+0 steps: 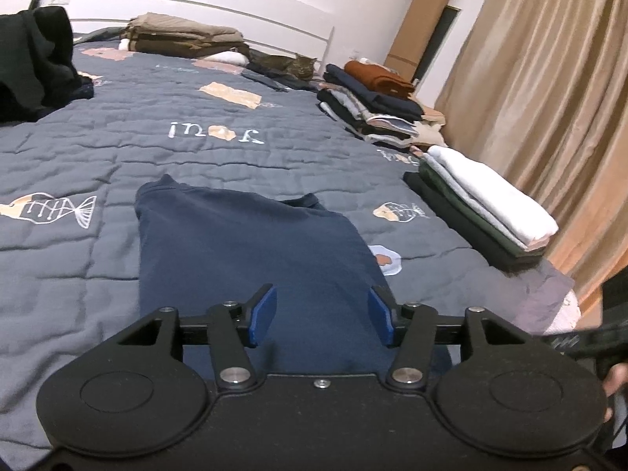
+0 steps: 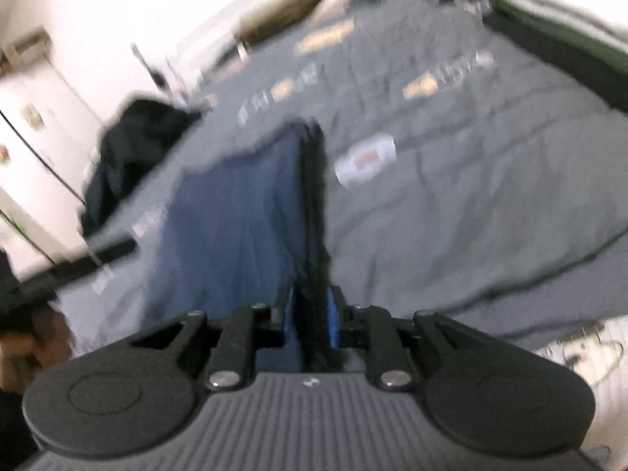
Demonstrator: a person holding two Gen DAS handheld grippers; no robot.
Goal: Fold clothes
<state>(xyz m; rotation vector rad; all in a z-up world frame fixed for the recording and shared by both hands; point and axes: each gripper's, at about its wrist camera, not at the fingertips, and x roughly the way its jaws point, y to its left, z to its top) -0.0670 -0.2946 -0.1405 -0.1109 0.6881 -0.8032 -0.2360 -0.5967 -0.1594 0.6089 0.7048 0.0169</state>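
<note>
A: Left wrist view: how many things lie on the bed with the grey quilted cover (image 1: 98, 149)?

B: One navy blue cotton shirt (image 1: 251, 251), laid flat and folded lengthwise. Two stacks of folded clothes stand along the right edge, a near stack topped in white (image 1: 490, 204) and a far stack topped in rust-brown (image 1: 376, 98). There is one heap of black clothes (image 1: 35, 66) at far left and one tan folded pile (image 1: 184, 37) by the headboard.

A: And the left claw (image 1: 322, 314)?

B: Spread, with both blue pads apart above the shirt's near end and nothing pinched.

A: The right wrist view?

B: It is blurred. The right claw (image 2: 310, 318) is nearly pressed together, pinching the shirt's right edge, which runs away from it as a raised dark ridge (image 2: 314, 204).

A: How does the shirt look?

B: Smooth, with few creases, narrowing toward its far end.
</note>
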